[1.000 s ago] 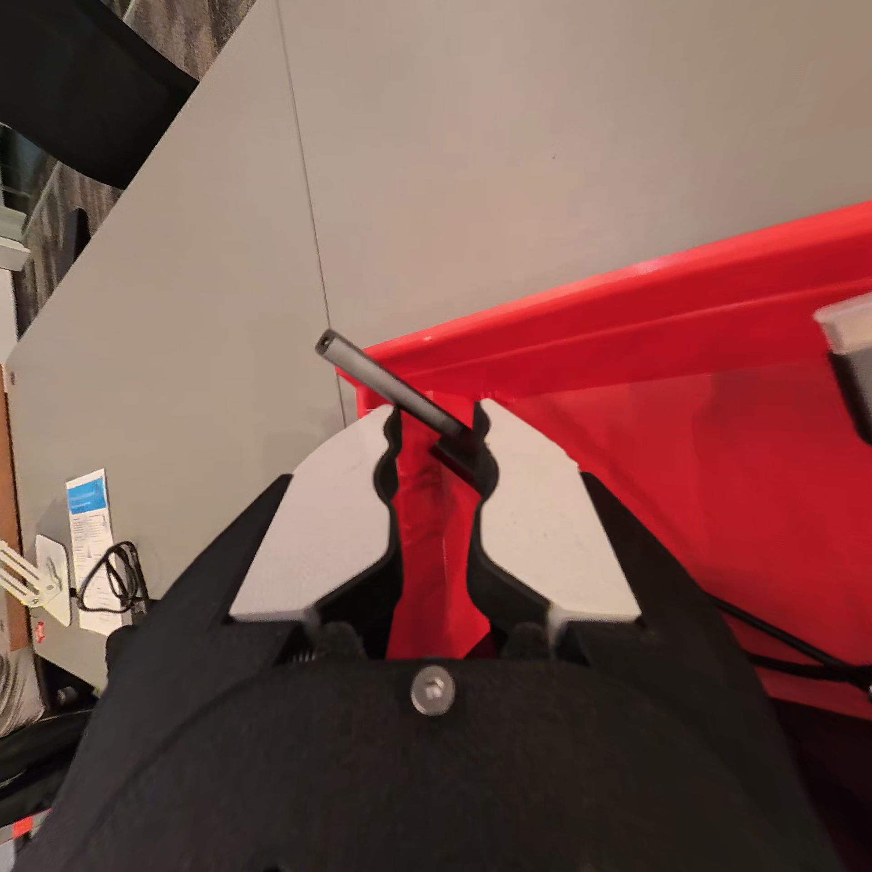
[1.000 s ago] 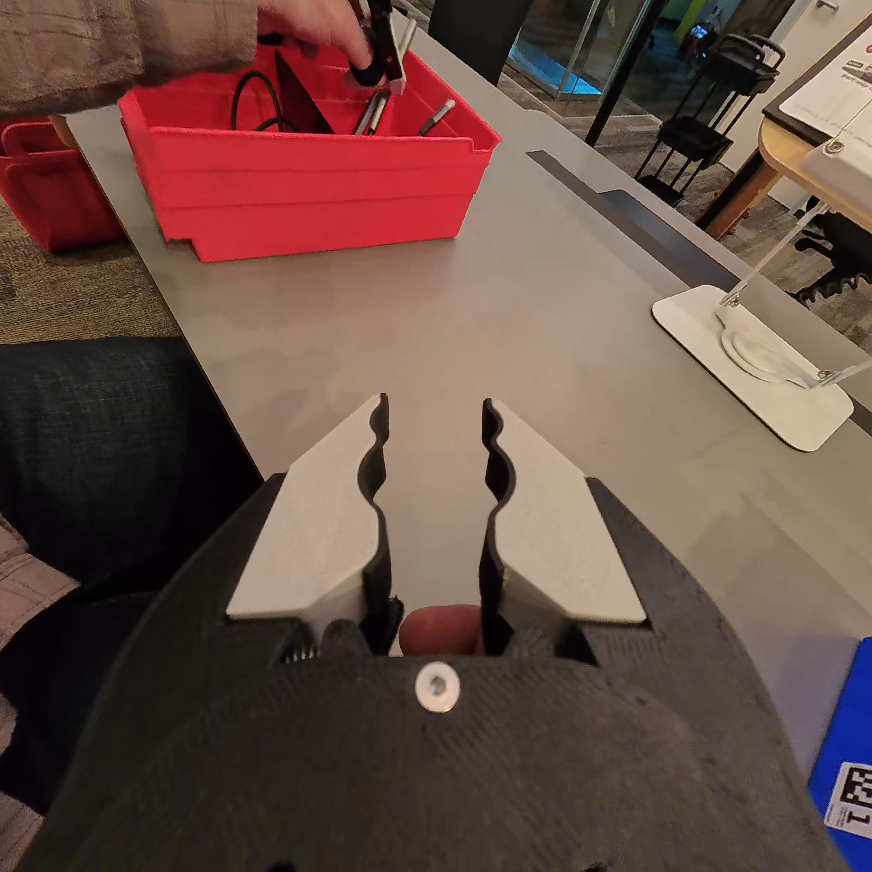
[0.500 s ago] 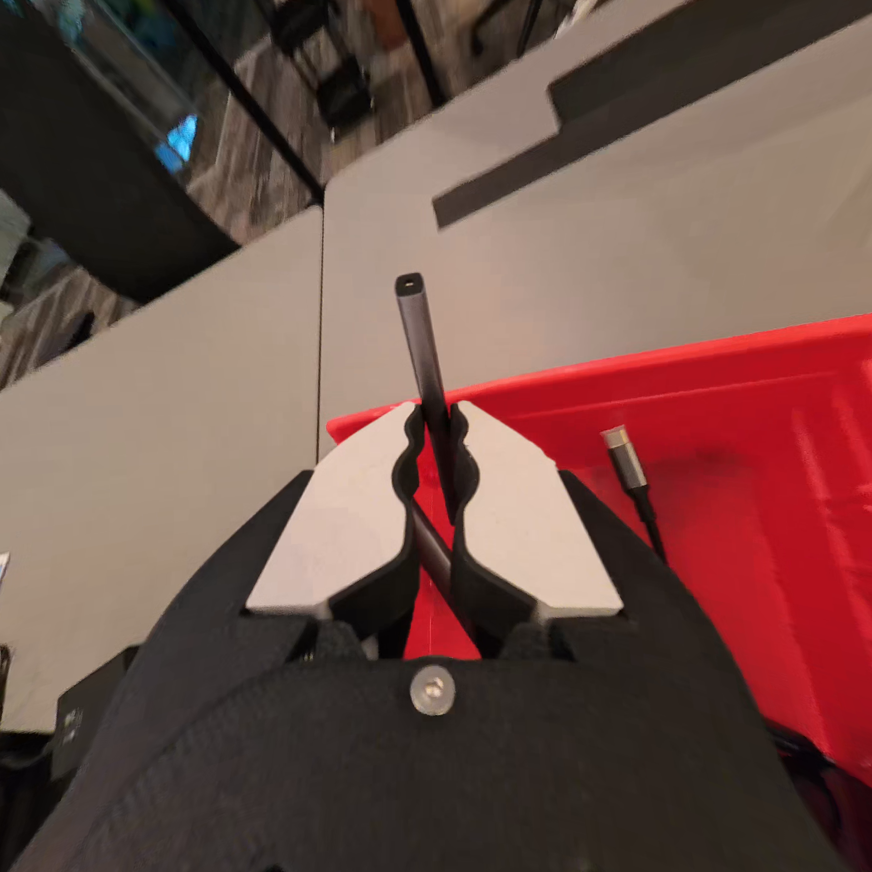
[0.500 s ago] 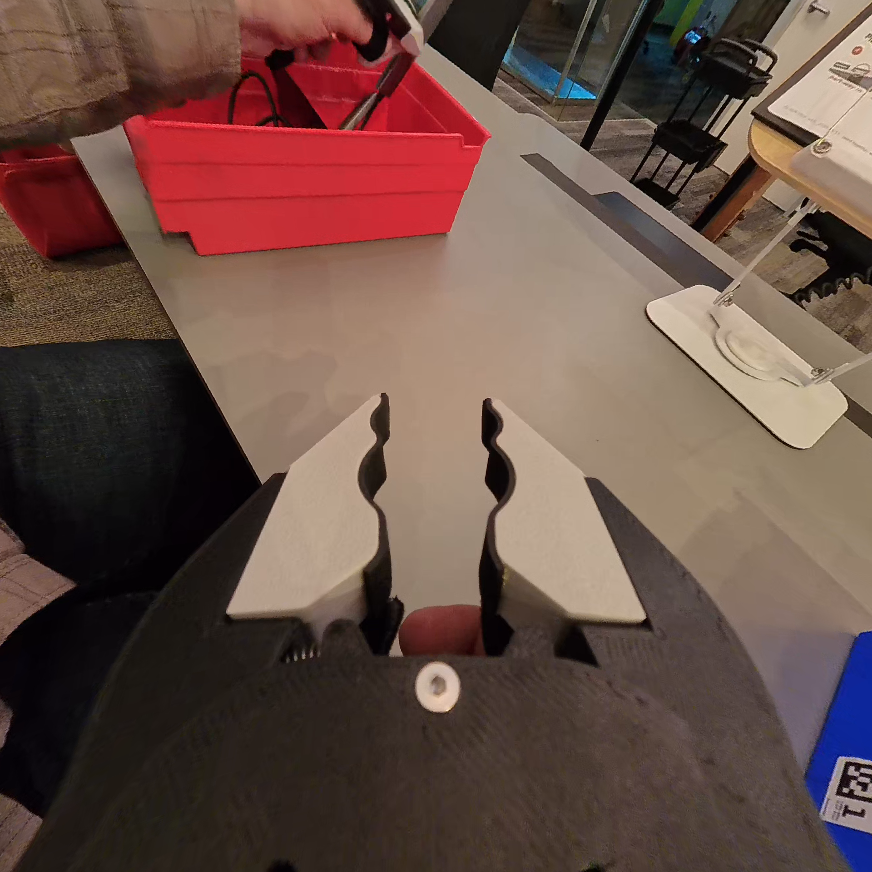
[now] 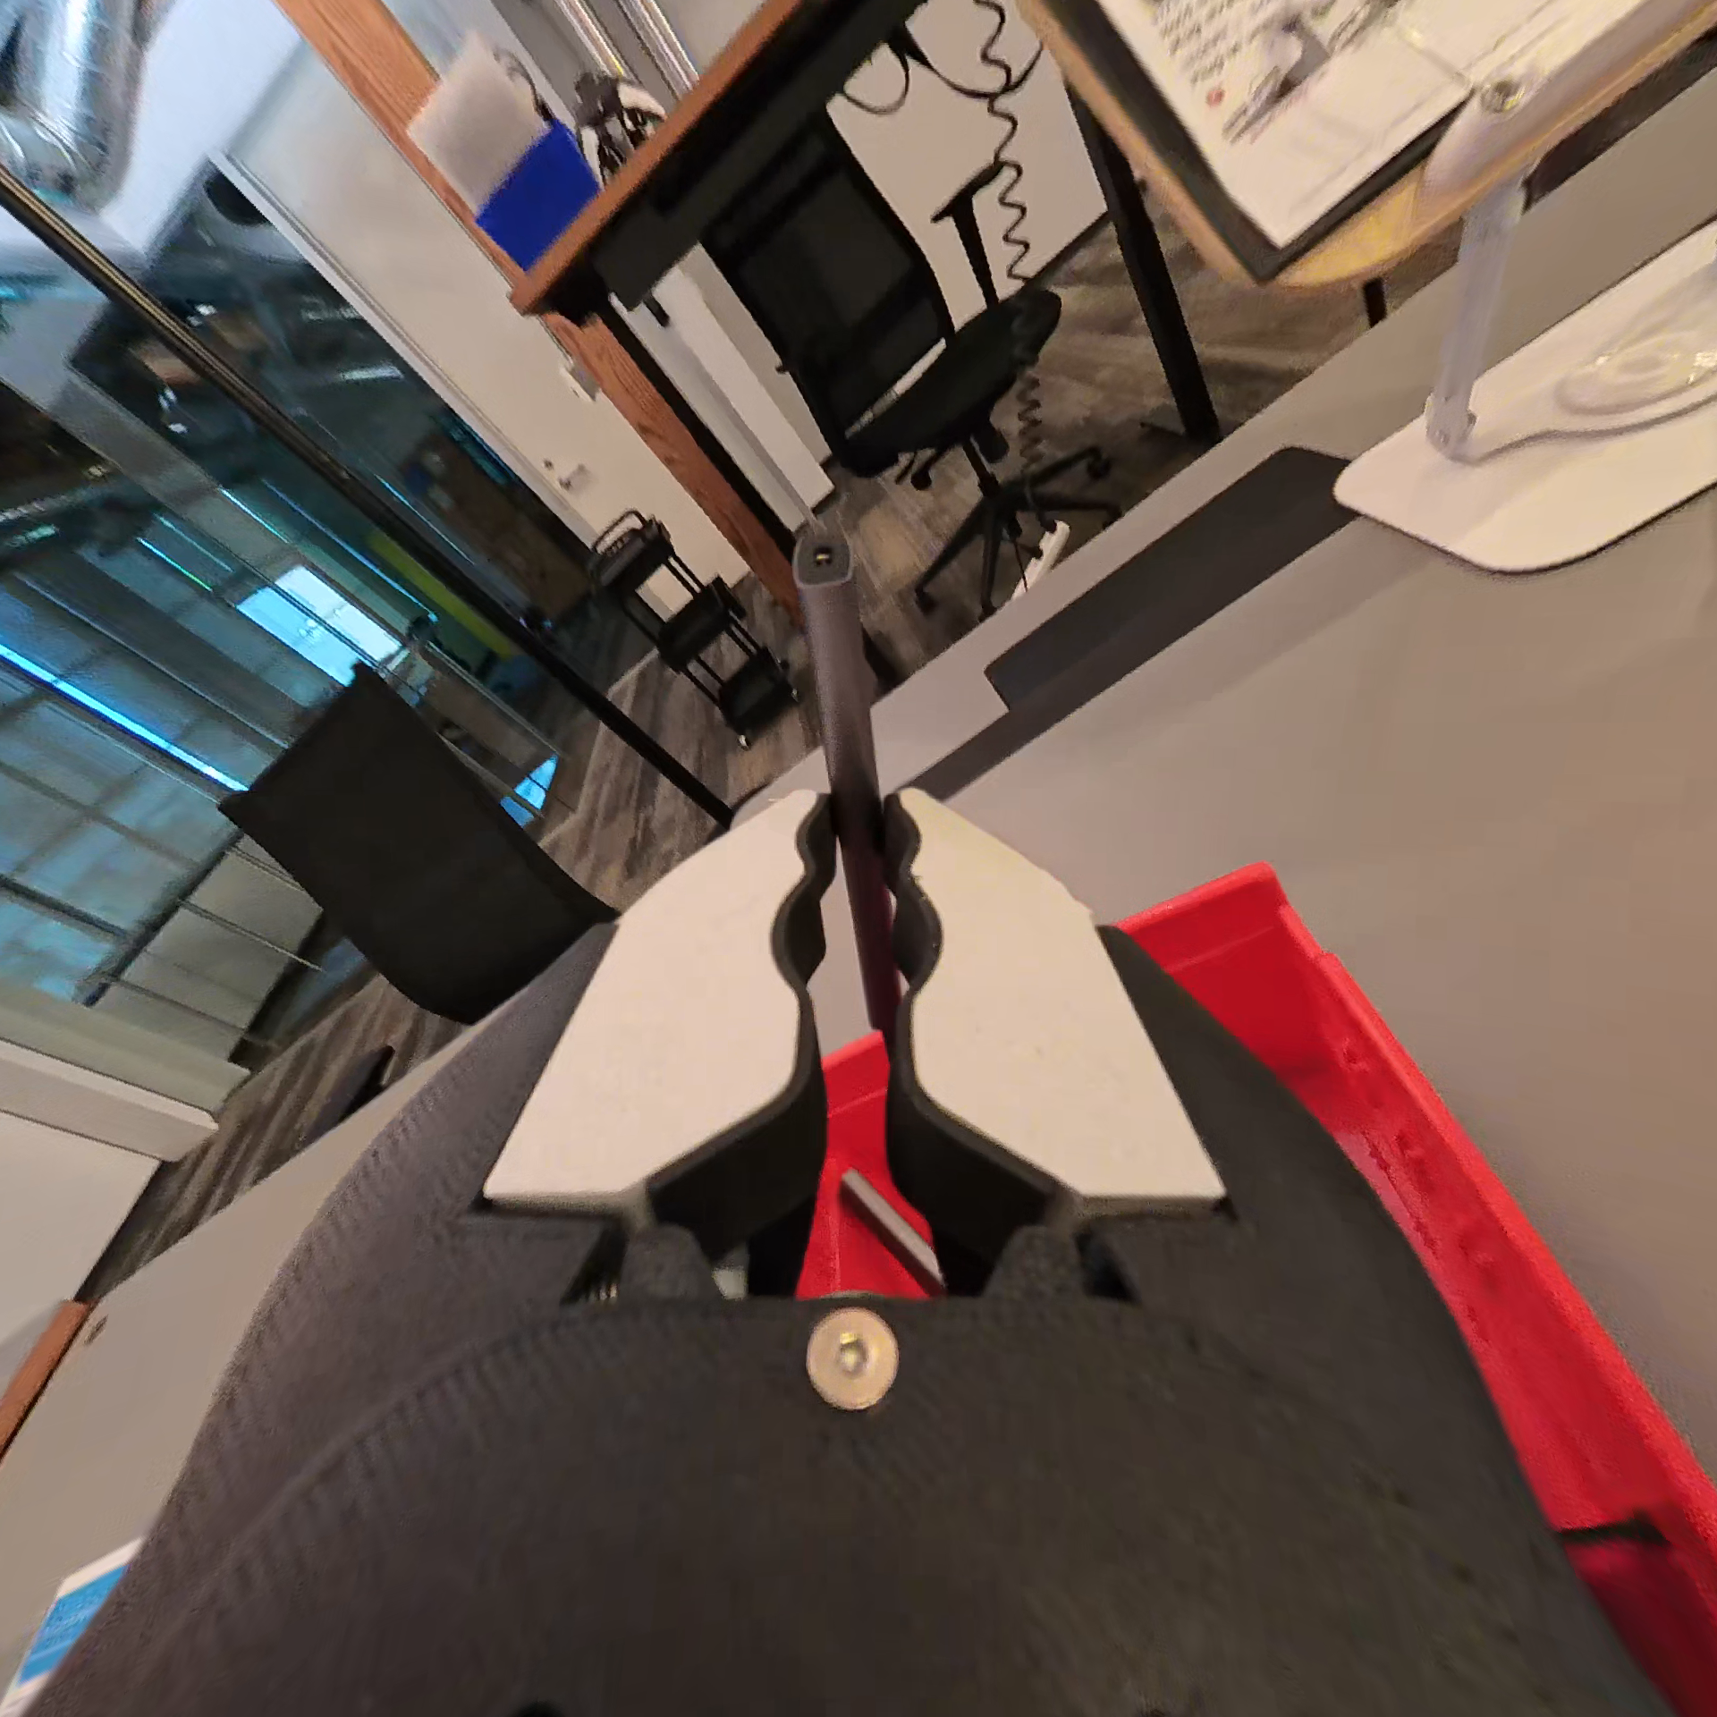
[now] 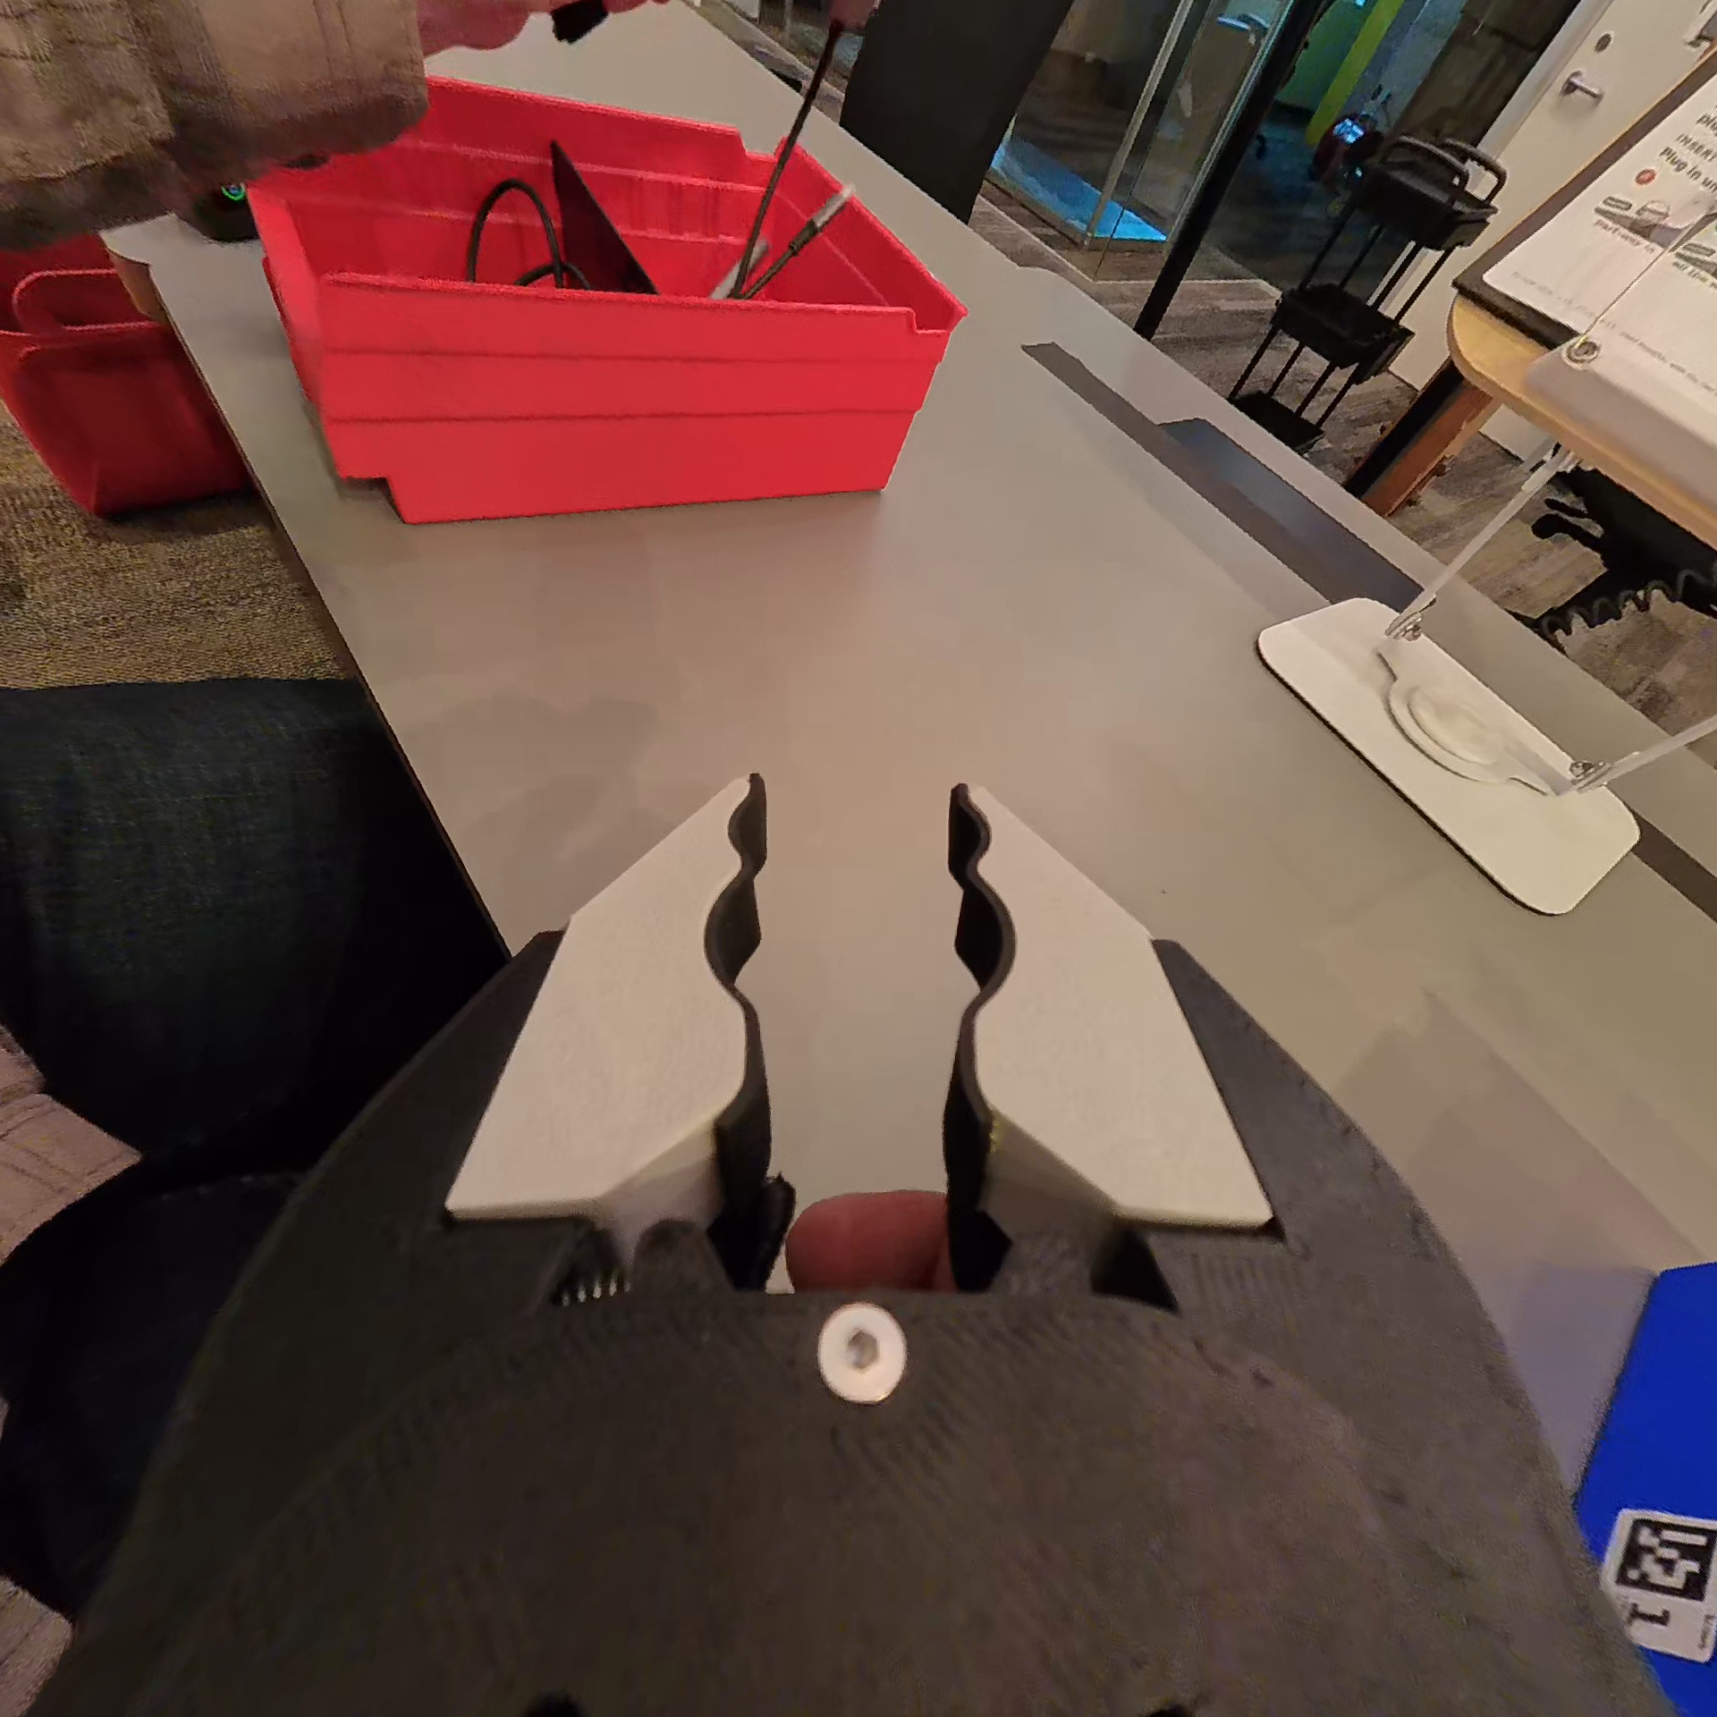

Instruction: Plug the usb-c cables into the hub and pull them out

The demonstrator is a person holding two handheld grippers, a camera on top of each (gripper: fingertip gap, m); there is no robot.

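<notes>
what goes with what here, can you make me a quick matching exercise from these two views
Things:
1. left gripper
2. right gripper
3. red bin
4. white stand base

States:
a. open, nothing between its fingers
b. flat on the grey table, right side
c. shut on the dark hub
d. holds black cables

Pairs: 1-c, 2-a, 3-d, 4-b

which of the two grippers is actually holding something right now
The left gripper, shut on the slim dark hub above the red bin; the right gripper is open, empty.
</notes>
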